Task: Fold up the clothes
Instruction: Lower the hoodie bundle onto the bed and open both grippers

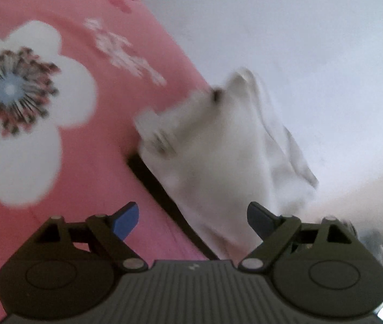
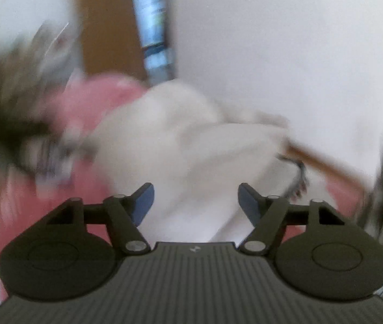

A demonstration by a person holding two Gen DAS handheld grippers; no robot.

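A white garment (image 1: 218, 148) lies bunched at the edge of a pink flowered bedsheet (image 1: 88, 178), against a white wall. My left gripper (image 1: 192, 220) is open and empty, just short of the garment's near end. In the right wrist view the same white garment (image 2: 186, 140) lies crumpled on the pink sheet (image 2: 88, 102). My right gripper (image 2: 195, 202) is open and empty, with the cloth right in front of its blue fingertips (image 2: 144, 199). Both views are blurred by motion.
A white wall (image 1: 313, 54) runs along the bed's far side, with a dark gap (image 1: 164, 197) between the two. In the right wrist view a brown door (image 2: 107, 27) and a blue-white strip (image 2: 153, 19) stand behind, with dark blurred clutter (image 2: 7, 100) at left.
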